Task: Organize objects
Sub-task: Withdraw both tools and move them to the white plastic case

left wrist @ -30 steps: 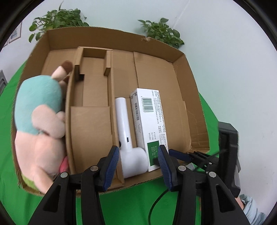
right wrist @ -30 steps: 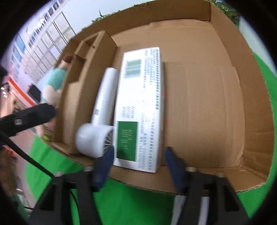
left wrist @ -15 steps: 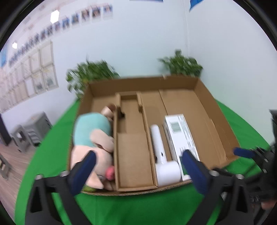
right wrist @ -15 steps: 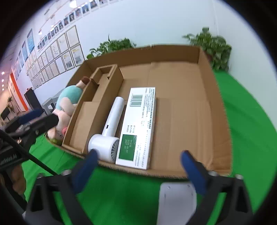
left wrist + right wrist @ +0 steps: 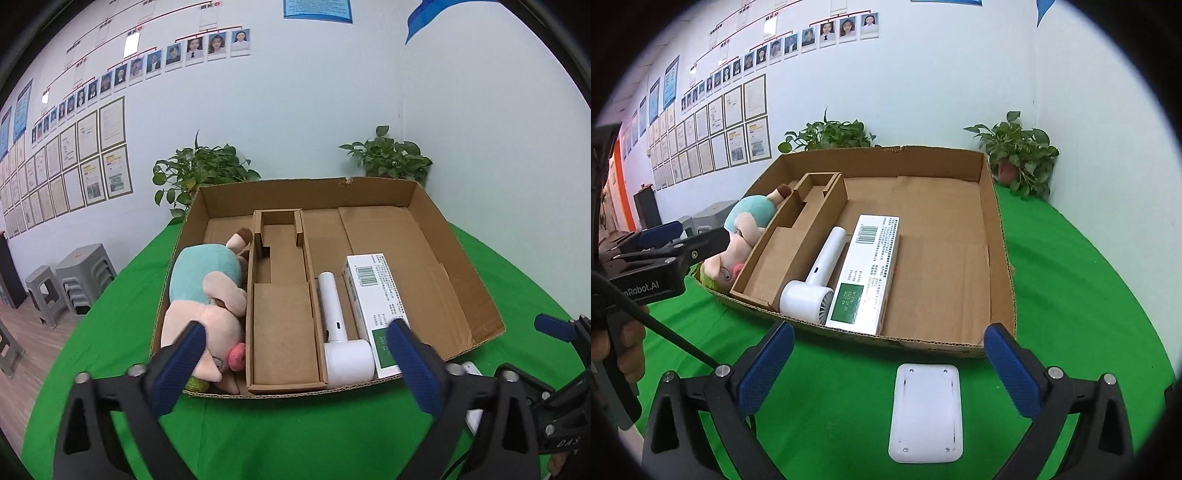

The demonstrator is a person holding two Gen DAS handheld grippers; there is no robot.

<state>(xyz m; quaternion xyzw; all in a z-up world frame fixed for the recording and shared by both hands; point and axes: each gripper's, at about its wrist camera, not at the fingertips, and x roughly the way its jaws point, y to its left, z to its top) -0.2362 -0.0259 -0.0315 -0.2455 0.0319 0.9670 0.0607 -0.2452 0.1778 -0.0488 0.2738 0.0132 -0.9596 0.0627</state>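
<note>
A shallow cardboard box (image 5: 458,258) (image 5: 993,206) lies on a green table. In it are a plush toy (image 5: 207,302) (image 5: 746,225) at the left, a cardboard insert (image 5: 282,325) (image 5: 786,243), a white hair dryer (image 5: 341,339) (image 5: 816,280) and a white-and-green carton (image 5: 376,302) (image 5: 868,273). A white flat device (image 5: 925,410) lies on the table in front of the box, between the fingers of my right gripper (image 5: 886,369). My left gripper (image 5: 295,369) is open and empty, in front of the box. My right gripper is open and empty.
The green table cloth (image 5: 295,435) (image 5: 1071,280) surrounds the box. Two potted plants (image 5: 199,173) (image 5: 1019,155) stand behind the box by the wall. Grey stools (image 5: 70,284) stand on the floor at the left. The other gripper shows at the view edges (image 5: 561,369) (image 5: 665,254).
Both grippers have pulled back and up from the box and opened wide. The carton and hair dryer stay in the box. The white flat device has come into the right wrist view.
</note>
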